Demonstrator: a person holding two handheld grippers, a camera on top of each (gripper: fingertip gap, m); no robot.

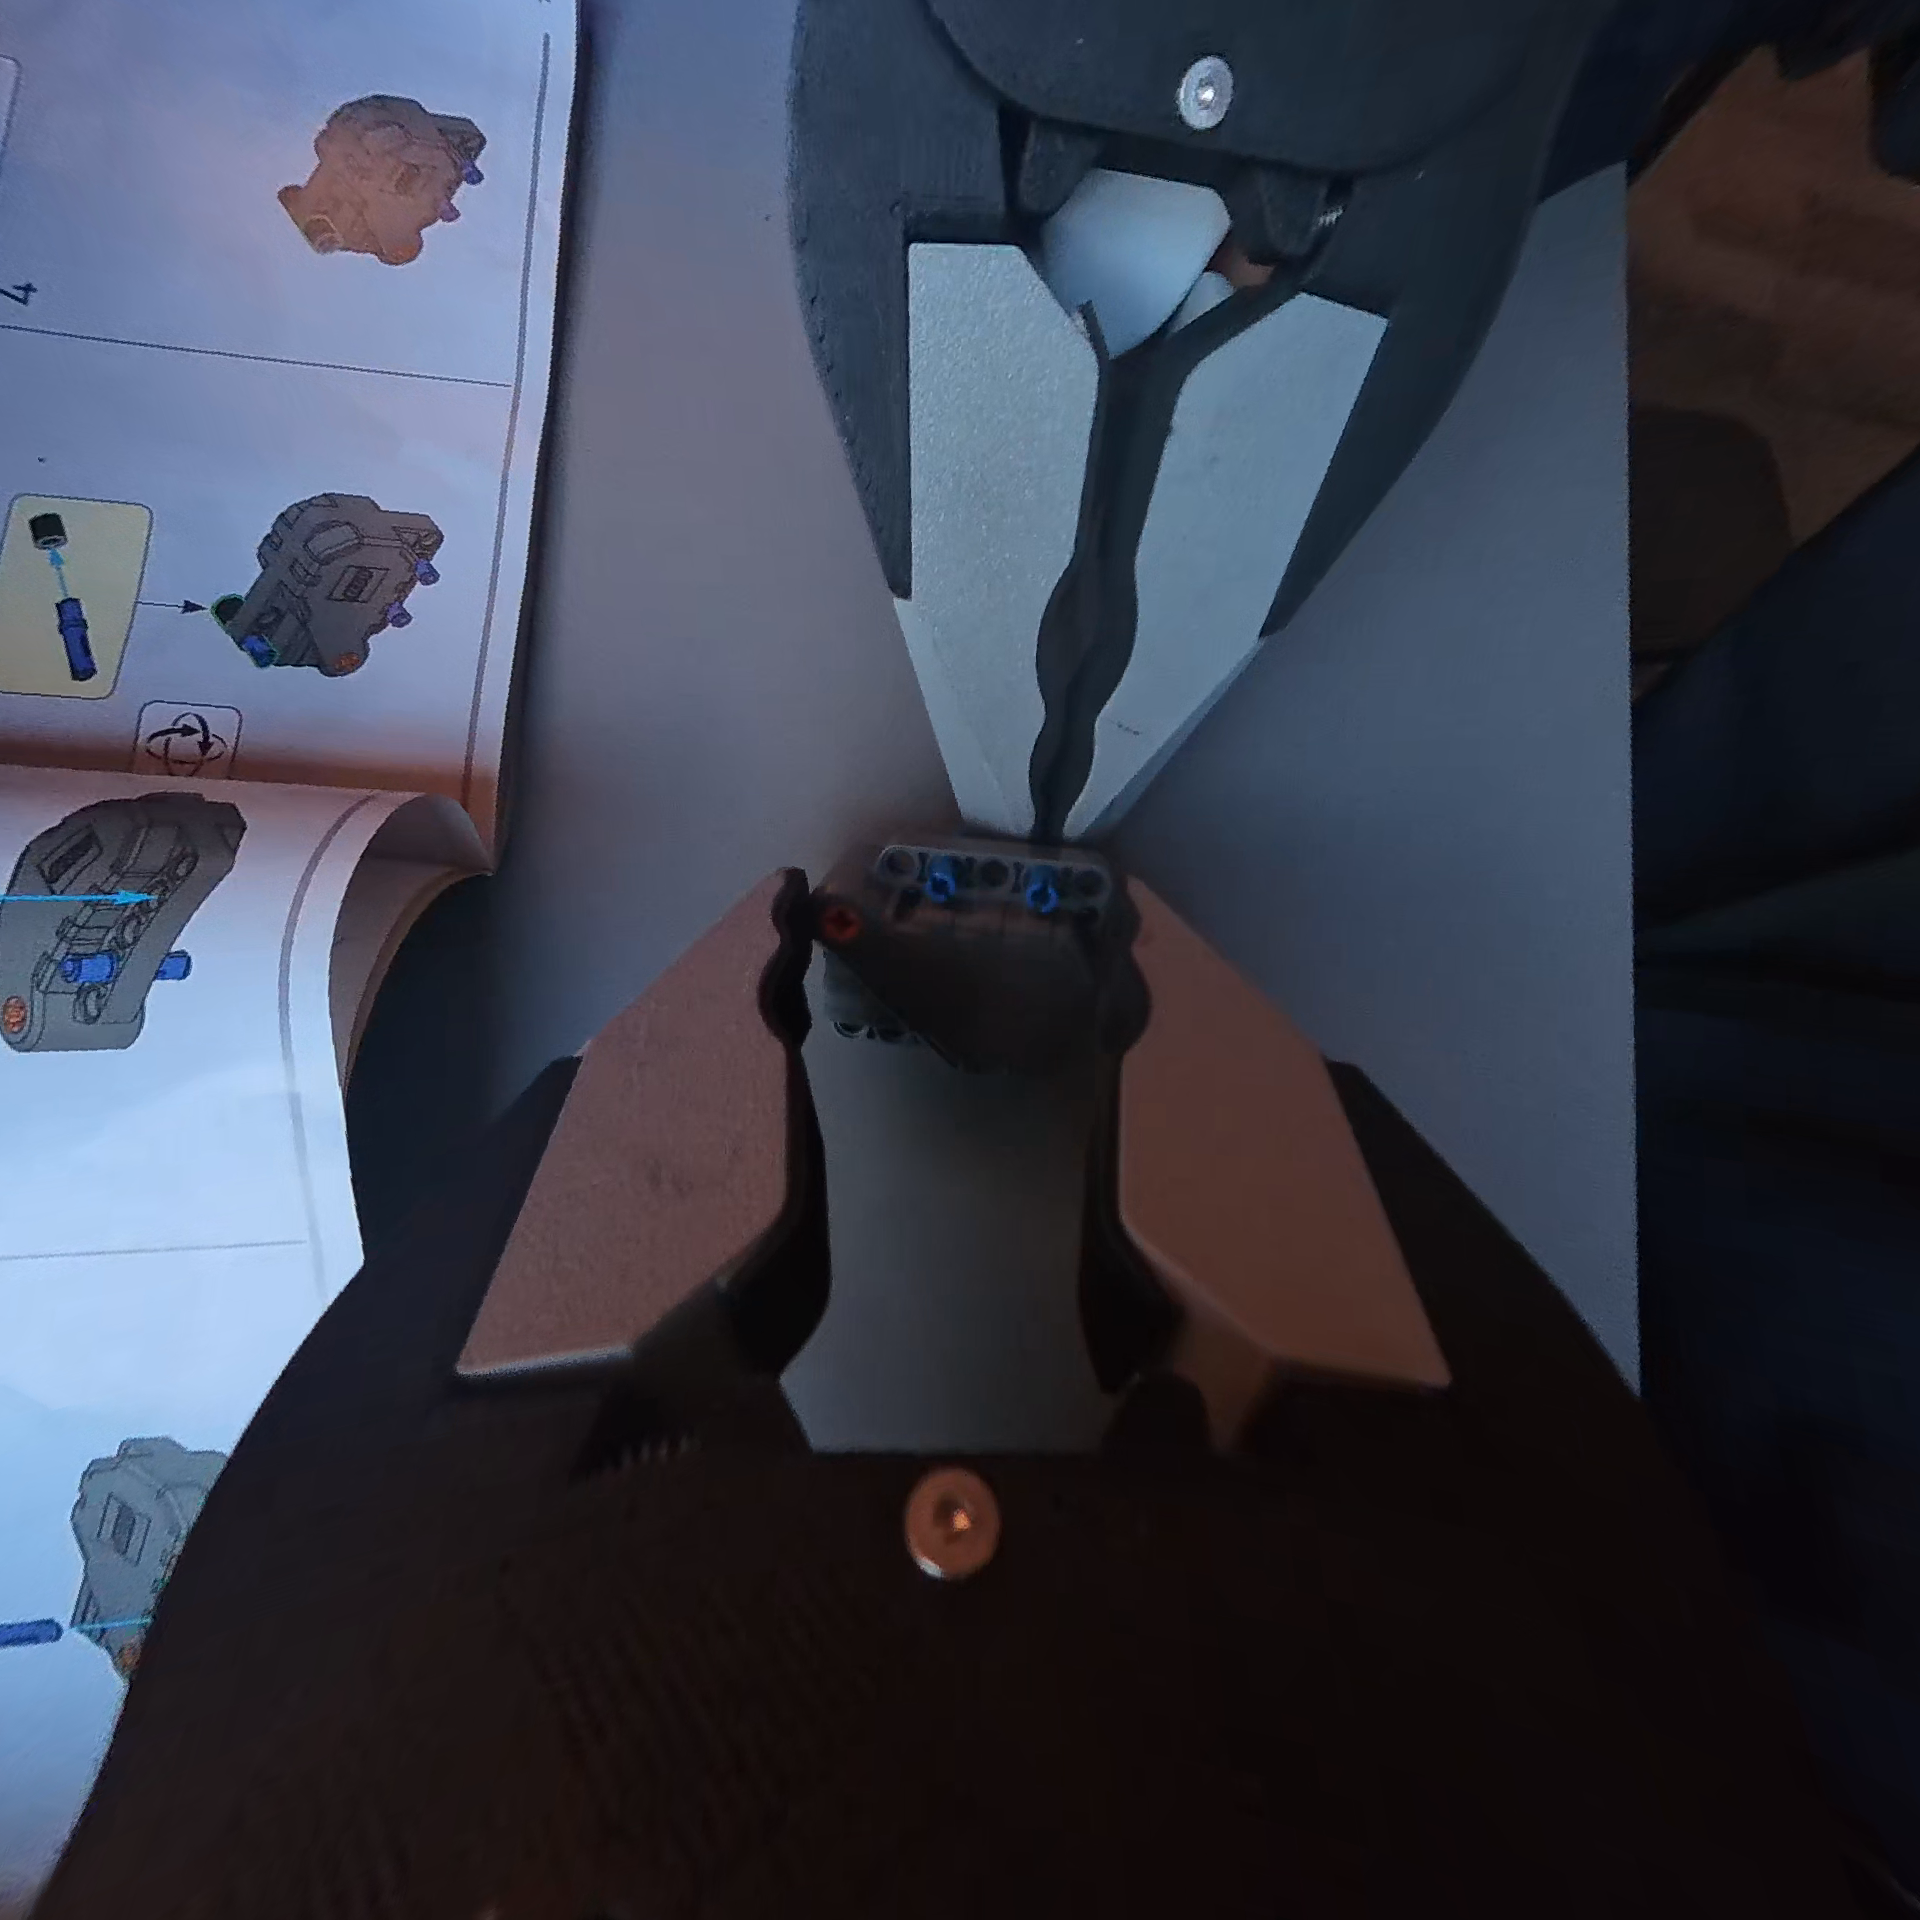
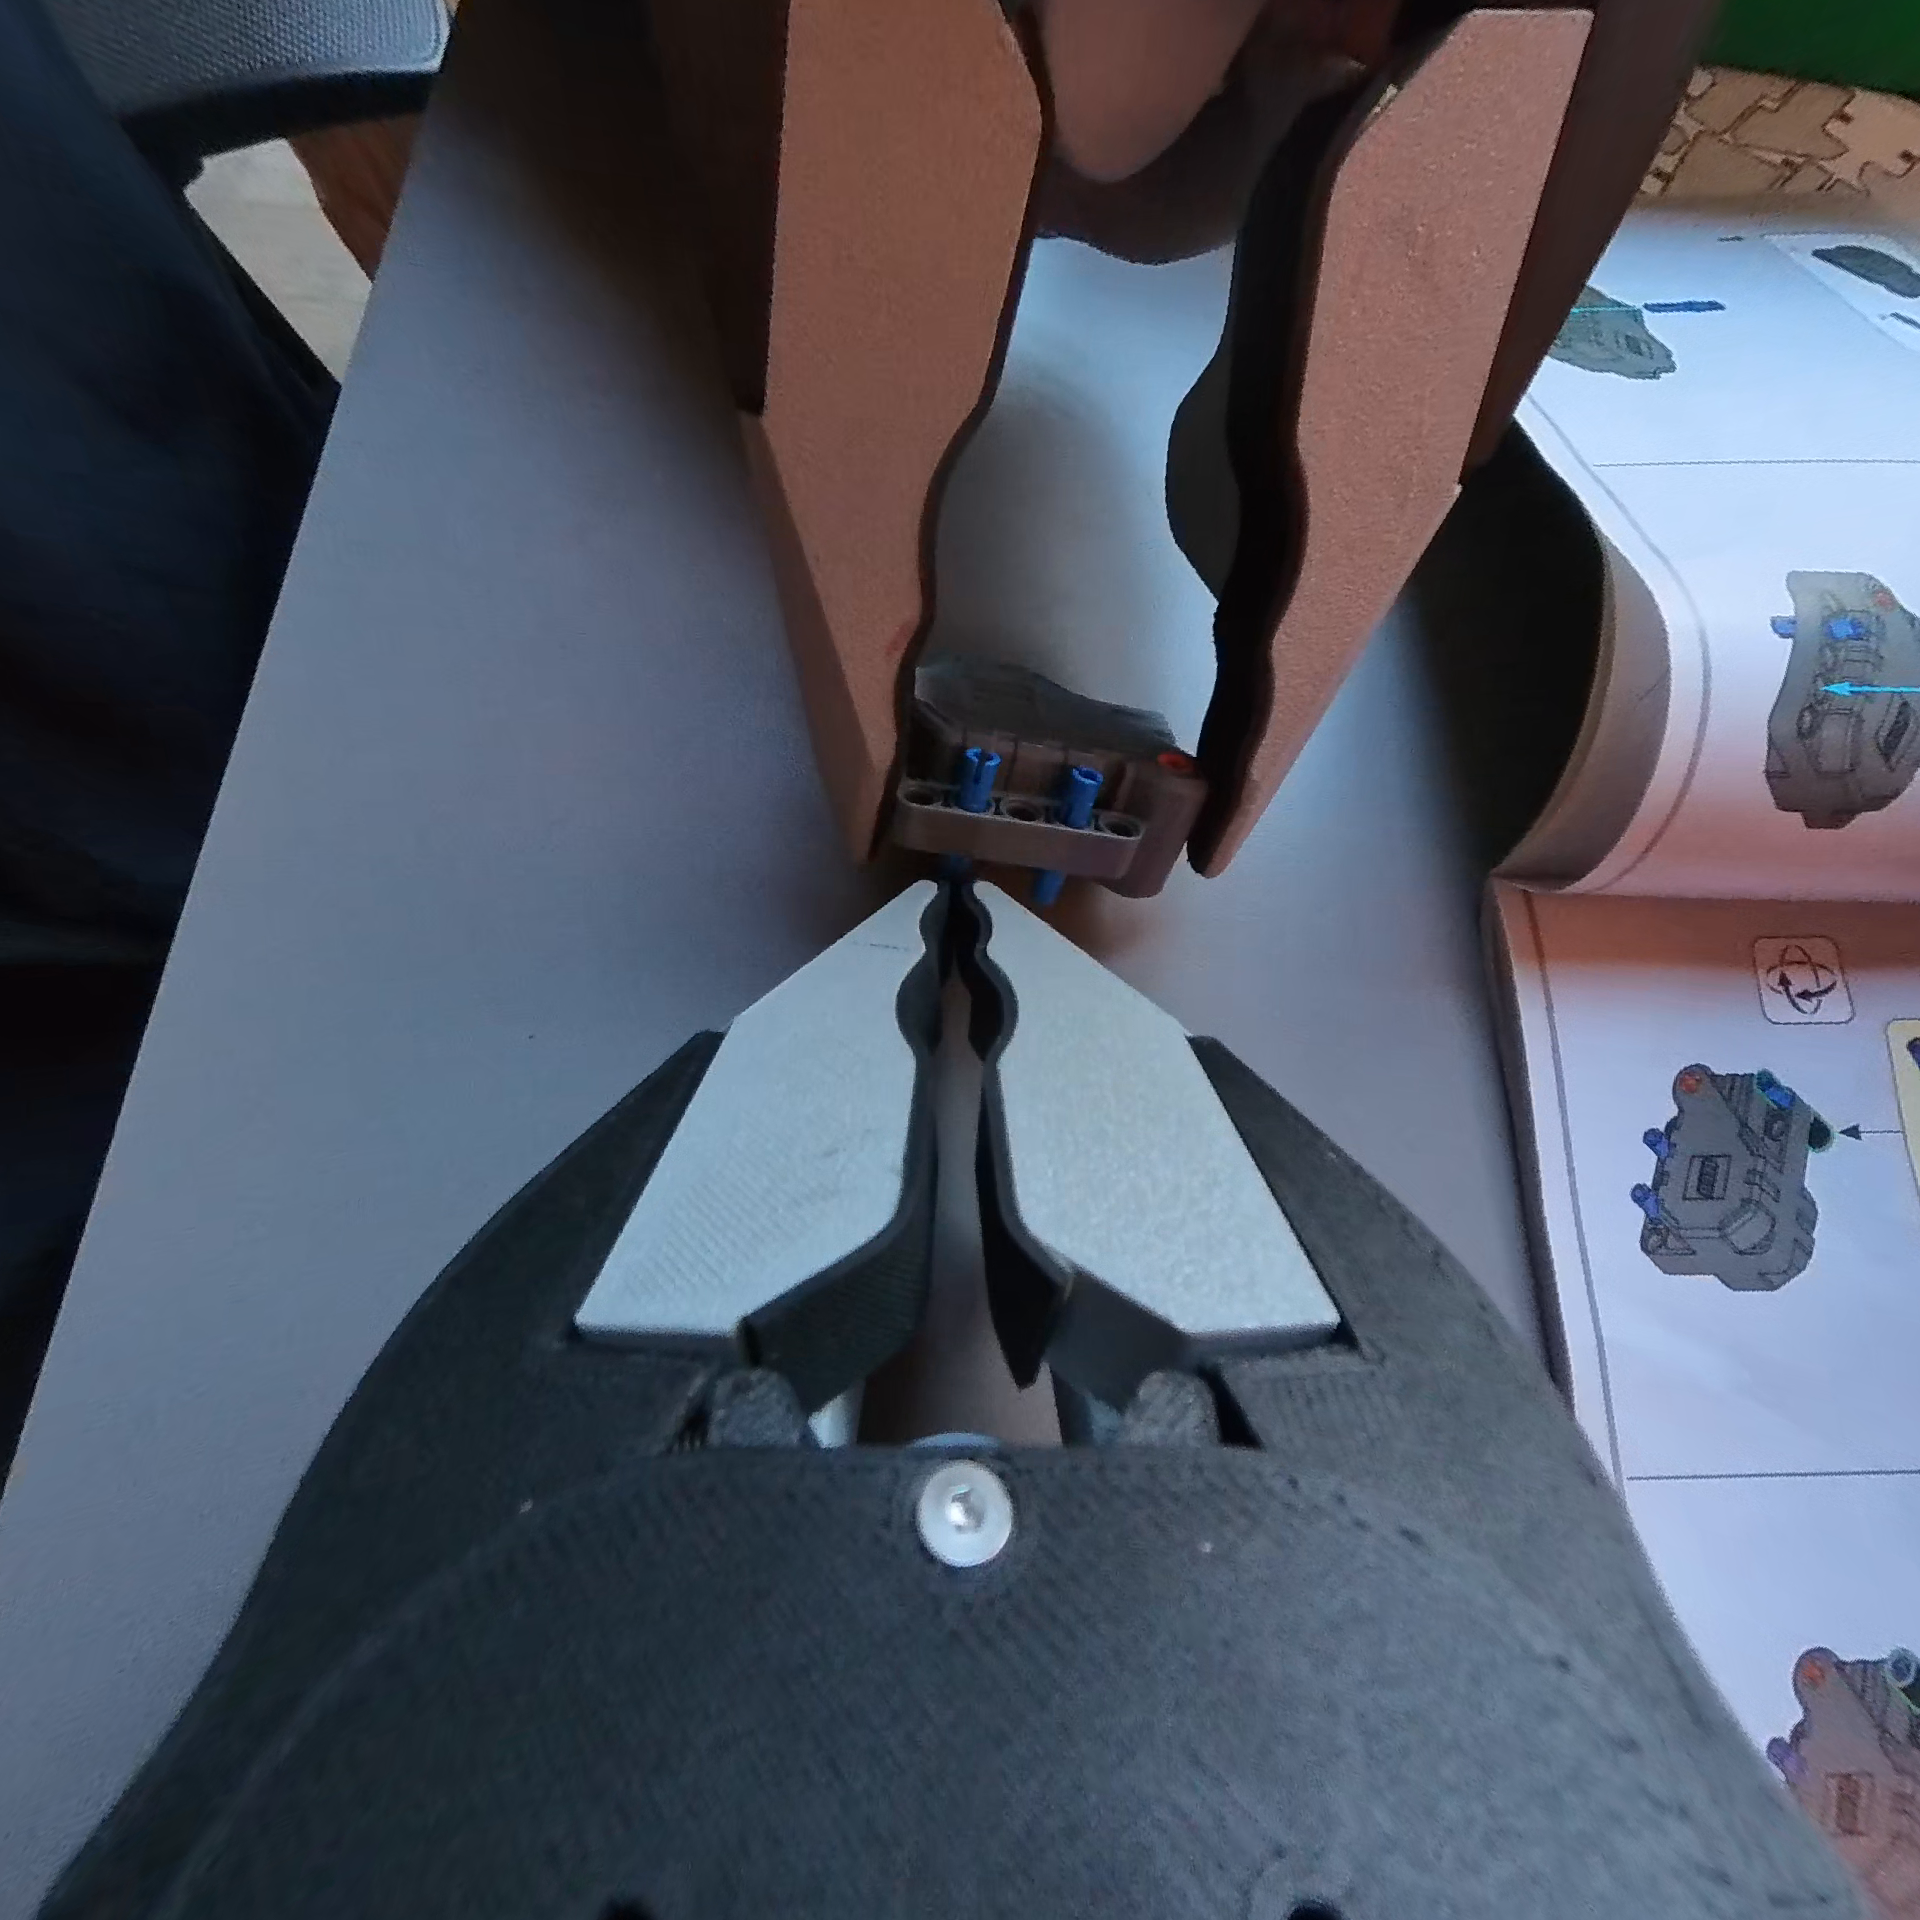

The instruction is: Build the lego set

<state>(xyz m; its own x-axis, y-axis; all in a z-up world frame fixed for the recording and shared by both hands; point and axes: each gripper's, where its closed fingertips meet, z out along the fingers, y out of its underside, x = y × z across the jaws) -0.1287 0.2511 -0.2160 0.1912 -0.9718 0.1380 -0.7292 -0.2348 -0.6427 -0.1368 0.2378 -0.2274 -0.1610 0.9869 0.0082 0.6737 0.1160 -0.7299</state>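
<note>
My left gripper [image 1: 961,945], with copper-brown fingers, is shut on a dark grey lego assembly [image 1: 987,935] and holds it just above the grey table. The assembly has a grey holed beam with two blue pins [image 2: 1081,795] and a red pin end [image 2: 1174,764]. My right gripper [image 2: 956,896], with white fingers, faces it head-on. Its tips are closed on the end of a blue pin [image 2: 954,869] that sticks out of the beam's left end. A second blue pin end [image 2: 1047,883] sticks out beside it. In the left wrist view the right gripper [image 1: 1049,821] comes from above.
An open instruction booklet [image 1: 260,520] lies on the table beside the grippers; it also shows in the right wrist view [image 2: 1714,1143]. The table's edge [image 1: 1631,727] runs close by on the other side, with a person's dark clothing beyond it. Less than 4 cm separates the two grippers' tips.
</note>
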